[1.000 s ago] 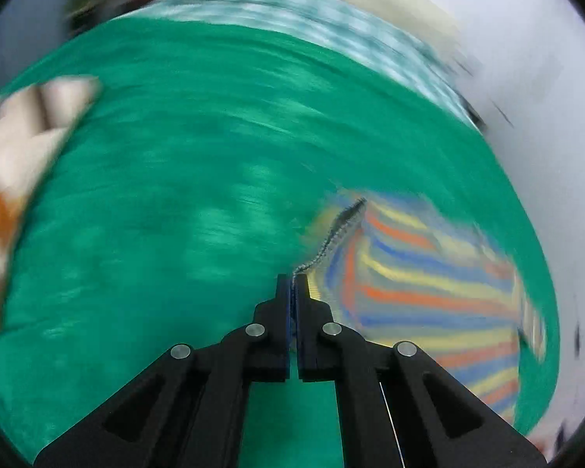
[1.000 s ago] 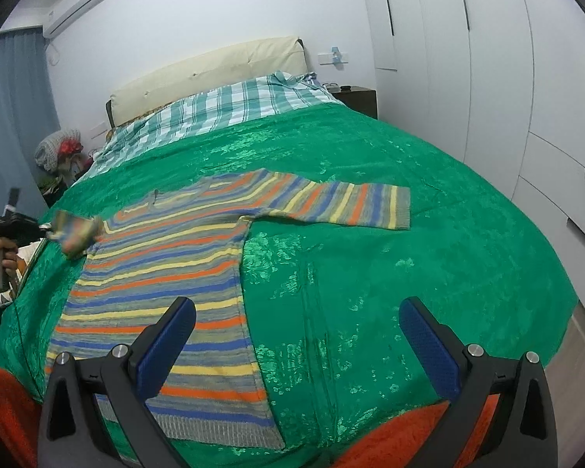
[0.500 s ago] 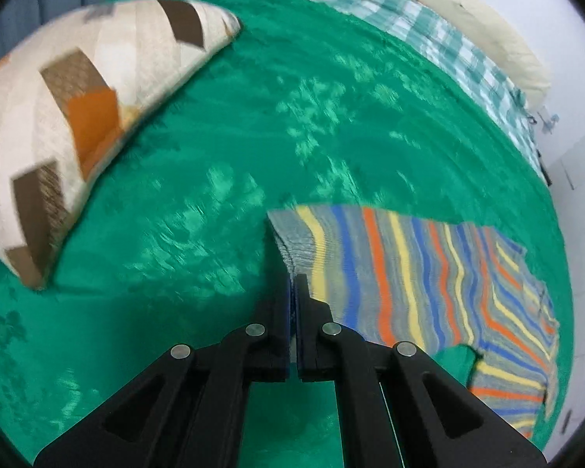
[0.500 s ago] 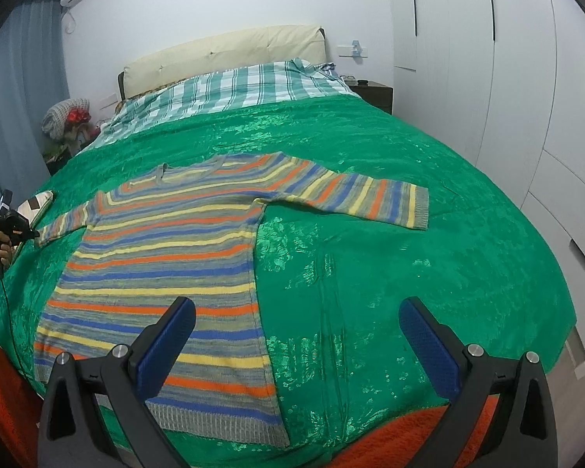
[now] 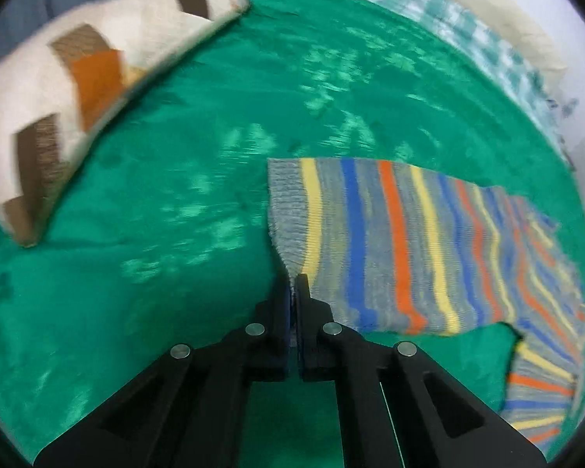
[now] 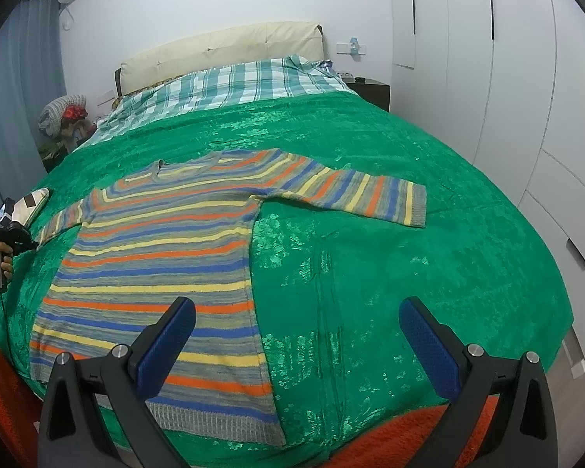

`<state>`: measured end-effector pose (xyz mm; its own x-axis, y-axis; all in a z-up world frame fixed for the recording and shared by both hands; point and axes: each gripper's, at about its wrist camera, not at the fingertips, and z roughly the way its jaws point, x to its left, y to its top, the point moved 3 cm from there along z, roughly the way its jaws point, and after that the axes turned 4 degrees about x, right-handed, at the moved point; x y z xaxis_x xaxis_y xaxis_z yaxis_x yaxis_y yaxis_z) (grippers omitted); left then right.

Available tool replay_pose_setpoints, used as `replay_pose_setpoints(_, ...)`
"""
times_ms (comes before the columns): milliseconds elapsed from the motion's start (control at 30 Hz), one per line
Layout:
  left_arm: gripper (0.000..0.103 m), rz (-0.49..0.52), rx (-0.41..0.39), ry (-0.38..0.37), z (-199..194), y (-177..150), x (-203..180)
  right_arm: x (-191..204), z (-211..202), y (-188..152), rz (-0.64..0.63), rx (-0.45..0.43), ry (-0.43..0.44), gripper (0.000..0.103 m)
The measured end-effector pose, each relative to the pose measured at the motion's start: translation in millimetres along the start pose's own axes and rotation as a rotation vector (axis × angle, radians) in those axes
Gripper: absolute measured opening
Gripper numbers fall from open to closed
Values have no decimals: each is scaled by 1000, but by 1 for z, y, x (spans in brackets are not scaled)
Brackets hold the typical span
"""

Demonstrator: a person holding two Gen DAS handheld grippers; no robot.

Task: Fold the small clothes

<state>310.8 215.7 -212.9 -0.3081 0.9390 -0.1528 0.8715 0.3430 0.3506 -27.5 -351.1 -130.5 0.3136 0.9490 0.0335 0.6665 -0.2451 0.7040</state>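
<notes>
Here the striped sweater [image 6: 167, 257] lies flat, cuff pinched by left fingers [image 5: 279, 300]; right fingers [image 6: 175, 339] spread.

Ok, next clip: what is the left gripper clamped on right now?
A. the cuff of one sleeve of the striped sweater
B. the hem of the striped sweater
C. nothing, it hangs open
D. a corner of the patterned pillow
A. In the left wrist view the left gripper is shut on a corner of the grey cuff at the end of the striped sweater sleeve, apart from the patterned pillow.
</notes>
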Motion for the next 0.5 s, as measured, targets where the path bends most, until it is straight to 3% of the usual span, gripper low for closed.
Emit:
replay_pose_setpoints(67, 0, -12, -15, 52, -2, -3, 7, -1, 0, 0, 4, 0, 0, 103)
replay_pose_setpoints(333, 0, -5, 7, 111, 7, -6, 8, -8, 0, 0, 20, -6, 1, 103)
replay_pose_setpoints(433, 2, -12, -2, 79, 7, -7, 9, -12, 0, 0, 39, -7, 3, 103)
replay_pose_setpoints(500, 11, -5, -1, 33, 1, -10, 10, -13, 0, 1, 50, -12, 10, 103)
